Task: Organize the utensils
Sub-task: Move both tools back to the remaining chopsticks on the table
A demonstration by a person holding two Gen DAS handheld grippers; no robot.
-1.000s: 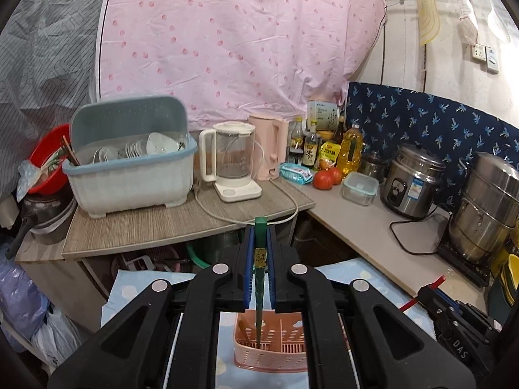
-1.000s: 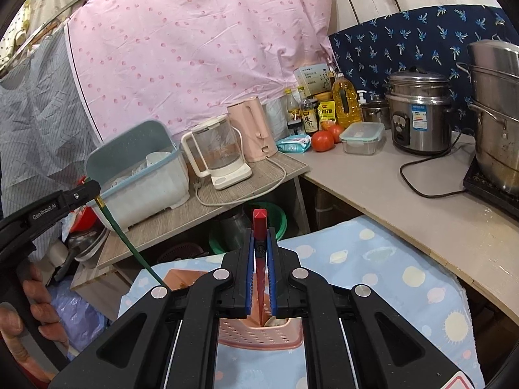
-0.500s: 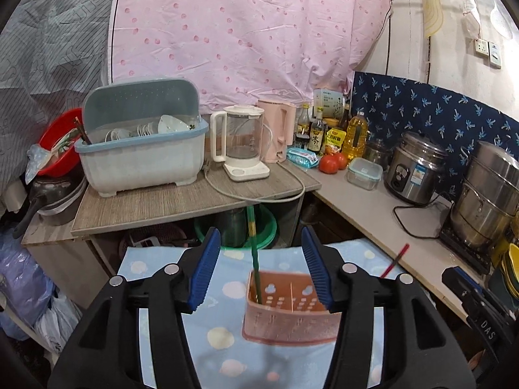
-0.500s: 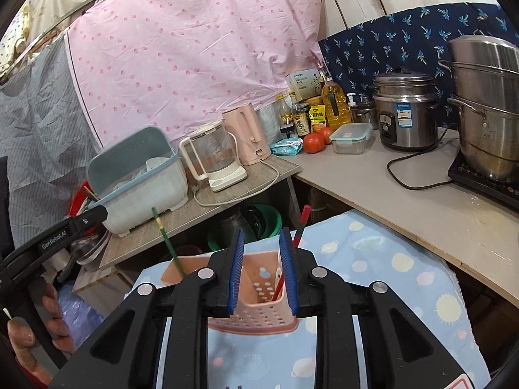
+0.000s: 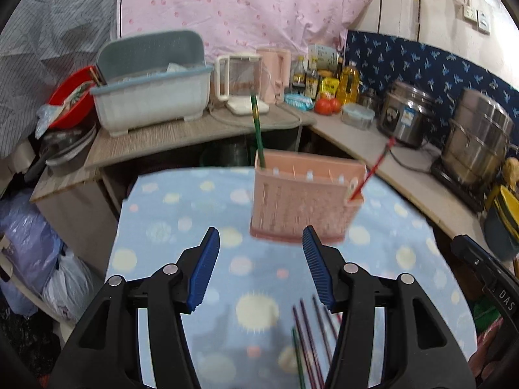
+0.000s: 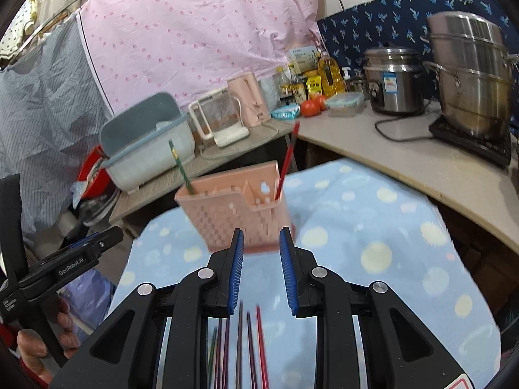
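A pink slotted utensil holder point(image 5: 301, 201) point(image 6: 240, 207) stands on the blue dotted cloth point(image 5: 181, 227). A green chopstick point(image 5: 258, 129) point(image 6: 180, 168) leans in its left end and a red chopstick point(image 5: 373, 170) point(image 6: 287, 162) in its right end. My left gripper point(image 5: 260, 231) is open and empty, short of the holder. My right gripper point(image 6: 262, 231) is narrowly open, also empty, just before the holder's front wall. Several loose chopsticks point(image 5: 311, 334) point(image 6: 246, 340) lie on the cloth beneath both grippers. The left gripper's body point(image 6: 81, 253) shows at the left of the right wrist view, held by a hand point(image 6: 39, 343).
Behind the table runs a wooden counter with a grey dish rack point(image 5: 152, 97), a blender jug point(image 5: 240, 77), a pink kettle point(image 6: 249, 100), bottles and tomatoes point(image 5: 327, 105). A rice cooker point(image 6: 392, 84) and a steel pot point(image 6: 470, 77) stand on the right counter.
Both grippers have let go of their chopsticks, which now stand in the holder. Both have opened and drawn back and down, bringing the loose chopsticks on the cloth into view.
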